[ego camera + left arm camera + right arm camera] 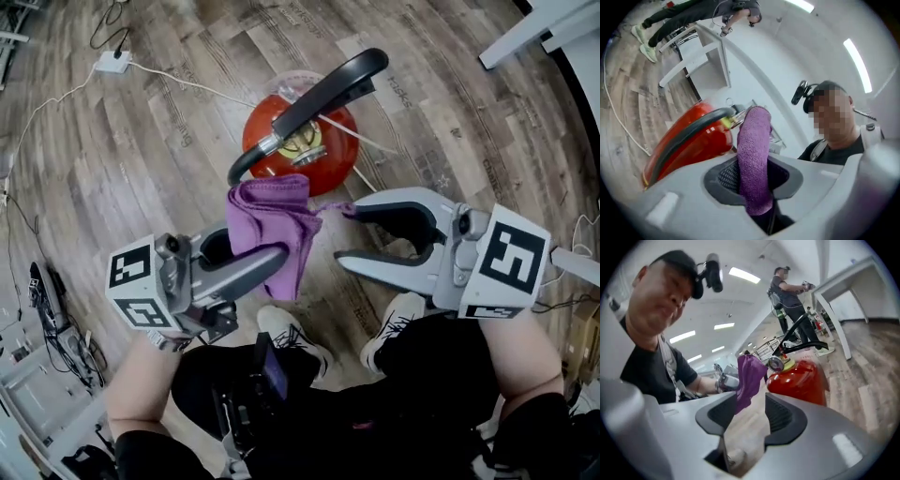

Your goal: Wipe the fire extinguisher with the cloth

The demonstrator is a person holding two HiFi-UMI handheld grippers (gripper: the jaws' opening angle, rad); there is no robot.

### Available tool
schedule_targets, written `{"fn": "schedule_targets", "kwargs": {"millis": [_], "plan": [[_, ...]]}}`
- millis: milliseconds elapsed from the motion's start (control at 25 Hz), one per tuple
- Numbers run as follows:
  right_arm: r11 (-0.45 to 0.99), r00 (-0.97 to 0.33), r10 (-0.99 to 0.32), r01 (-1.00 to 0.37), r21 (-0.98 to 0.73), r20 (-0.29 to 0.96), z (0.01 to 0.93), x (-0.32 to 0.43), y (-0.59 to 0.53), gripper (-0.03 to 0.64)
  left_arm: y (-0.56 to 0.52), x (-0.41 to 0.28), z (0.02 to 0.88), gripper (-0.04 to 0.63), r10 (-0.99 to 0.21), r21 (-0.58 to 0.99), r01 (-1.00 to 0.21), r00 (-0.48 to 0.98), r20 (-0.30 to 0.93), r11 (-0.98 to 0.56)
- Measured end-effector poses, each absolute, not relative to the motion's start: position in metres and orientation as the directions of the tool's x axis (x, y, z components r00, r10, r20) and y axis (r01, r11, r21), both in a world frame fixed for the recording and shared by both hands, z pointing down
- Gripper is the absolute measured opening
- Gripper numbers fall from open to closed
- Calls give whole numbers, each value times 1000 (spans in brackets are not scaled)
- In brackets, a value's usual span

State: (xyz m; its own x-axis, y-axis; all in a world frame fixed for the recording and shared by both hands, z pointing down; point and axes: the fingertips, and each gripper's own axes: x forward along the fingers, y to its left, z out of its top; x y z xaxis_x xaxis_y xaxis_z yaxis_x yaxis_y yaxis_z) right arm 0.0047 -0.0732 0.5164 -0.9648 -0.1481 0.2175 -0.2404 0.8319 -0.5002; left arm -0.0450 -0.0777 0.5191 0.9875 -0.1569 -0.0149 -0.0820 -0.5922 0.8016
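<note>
A red fire extinguisher (298,142) stands on the wooden floor, its black hose and handle (319,94) arching over the top. My left gripper (267,246) is shut on a purple cloth (277,225), held up just in front of the extinguisher. In the left gripper view the cloth (754,159) is pinched between the jaws, with the extinguisher (691,136) to the left behind it. My right gripper (345,234) is open beside the cloth, with one cloth corner near its upper fingertip. The right gripper view shows the cloth (749,373) beyond the open jaws and the extinguisher (799,380) to the right.
A white power adapter (112,63) and its cable lie on the floor at the far left. A white table leg (534,33) stands at the top right. My shoes (291,337) are just below the grippers. Another person (787,289) stands by a white desk (843,282).
</note>
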Motion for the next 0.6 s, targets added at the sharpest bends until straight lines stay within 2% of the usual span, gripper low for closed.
{"fn": "schedule_targets", "kwargs": {"millis": [120, 200, 280, 400, 480, 520, 600], "plan": [[726, -988, -146, -144, -672, 54, 494, 2, -77, 252, -81, -31, 486, 91, -190, 807, -4, 972, -135, -591], [696, -991, -136, -86, -713, -12, 481, -4, -75, 295, -82, -20, 473, 92, -208, 803, 13, 963, -170, -596], [699, -994, -103, -45, -714, -38, 472, -11, -67, 331, -84, -11, 463, 94, -231, 798, 1, 957, -175, -602], [698, -994, -102, -48, -715, -32, 468, -16, -59, 329, -86, 3, 451, 101, -266, 777, -29, 947, -180, -629], [709, -993, -118, -74, -701, -15, 468, -14, -59, 250, -84, 6, 448, 101, -272, 760, -39, 945, -184, -649], [715, -993, -116, -76, -694, -11, 467, -13, -59, 186, -83, 6, 449, 103, -271, 760, -36, 944, -186, -649], [715, -995, -103, -63, -696, -15, 467, -13, -56, 119, -78, 1, 449, 112, -276, 768, -33, 942, -189, -639]]}}
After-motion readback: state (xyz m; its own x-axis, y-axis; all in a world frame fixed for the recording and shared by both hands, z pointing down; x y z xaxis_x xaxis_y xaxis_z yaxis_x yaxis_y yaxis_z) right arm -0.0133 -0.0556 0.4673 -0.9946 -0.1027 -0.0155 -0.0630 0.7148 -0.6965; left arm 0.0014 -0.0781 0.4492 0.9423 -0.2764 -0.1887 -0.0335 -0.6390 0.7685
